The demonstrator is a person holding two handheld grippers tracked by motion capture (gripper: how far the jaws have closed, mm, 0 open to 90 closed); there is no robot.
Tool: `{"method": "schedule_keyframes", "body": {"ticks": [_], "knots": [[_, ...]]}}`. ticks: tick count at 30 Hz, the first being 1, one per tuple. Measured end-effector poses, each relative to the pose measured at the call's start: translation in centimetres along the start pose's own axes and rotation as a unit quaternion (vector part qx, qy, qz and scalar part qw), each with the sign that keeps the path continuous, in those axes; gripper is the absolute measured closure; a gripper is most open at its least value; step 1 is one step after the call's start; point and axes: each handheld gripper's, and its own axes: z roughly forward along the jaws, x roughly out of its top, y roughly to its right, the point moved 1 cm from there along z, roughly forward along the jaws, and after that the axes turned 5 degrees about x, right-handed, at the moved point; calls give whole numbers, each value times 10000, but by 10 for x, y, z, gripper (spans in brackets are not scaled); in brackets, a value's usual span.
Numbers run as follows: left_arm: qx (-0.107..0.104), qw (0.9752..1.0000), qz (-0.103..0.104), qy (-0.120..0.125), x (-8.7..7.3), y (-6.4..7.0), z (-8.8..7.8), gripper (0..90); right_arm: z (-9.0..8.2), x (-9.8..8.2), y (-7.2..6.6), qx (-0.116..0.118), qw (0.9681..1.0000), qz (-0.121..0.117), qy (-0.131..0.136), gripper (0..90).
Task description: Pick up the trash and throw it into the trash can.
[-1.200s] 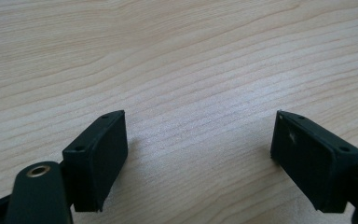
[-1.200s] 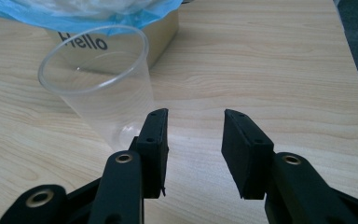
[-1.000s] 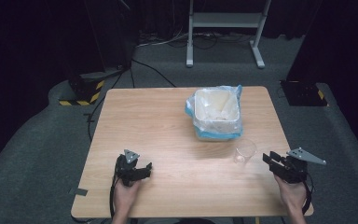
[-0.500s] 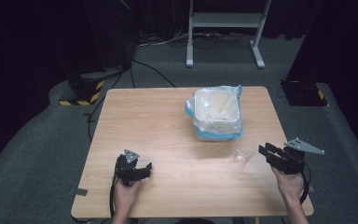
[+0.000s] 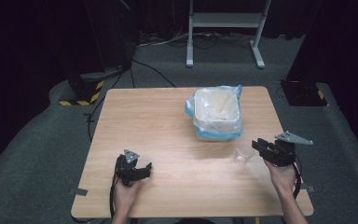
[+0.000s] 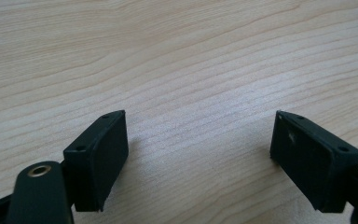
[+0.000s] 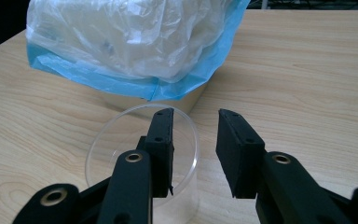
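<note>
Change: the right hand-held gripper (image 5: 257, 145) has come forward and inward along the worktop (image 5: 168, 121) from its place near the right edge, up to the clear plastic cup (image 5: 244, 155); its jaws have just been closing. The left hand-held gripper (image 5: 145, 168) has kept its place.
Left hand-held gripper: near the front edge of the worktop, left of centre, held low in the person's left hand (image 5: 123, 193). In the left gripper view (image 6: 200, 154) its jaws stand wide apart with bare wood grain between them; open, holding nothing.
Right hand-held gripper: at the front right, in the person's right hand (image 5: 279, 175), a grey three-cornered plate on top. In the right gripper view (image 7: 195, 140) the jaws are part-way closed; one jaw reaches over the cup's rim and inside it, the other stands outside, so the near wall lies between them. The pads do not look pressed on it.
Clear plastic cup: upright on the worktop (image 7: 135, 154), mouth up, just at the right gripper's tips, in front of the bin.
Bin: a pale tub (image 5: 216, 112) lined with a clear bag with a blue edge (image 7: 135, 51), on the far right half of the worktop.
Beyond the worktop: a grey metal stand (image 5: 223, 28) and cables on the floor.
</note>
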Motion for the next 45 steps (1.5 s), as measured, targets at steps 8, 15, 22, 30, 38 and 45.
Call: {"method": "schedule_keyframes", "body": {"ticks": [8,15,22,30,38,45], "knots": [[0,10000,1,0,0,0,0,191,12,1,2,18,9999,15,-150,701],[0,10000,0,0,0,0,0,191,17,-1,4,62,9997,11,-228,759],[3,10000,0,0,0,0,0,191,21,-3,3,99,9995,-22,-300,818],[3,10000,3,-1,0,0,0,191,19,-2,1,133,9995,-140,-254,836],[4,10000,3,-1,0,0,0,191,13,1,-2,193,9996,-147,-130,842],[4,10000,2,0,0,0,0,191,7,5,-5,205,9995,-249,-65,843]]}}
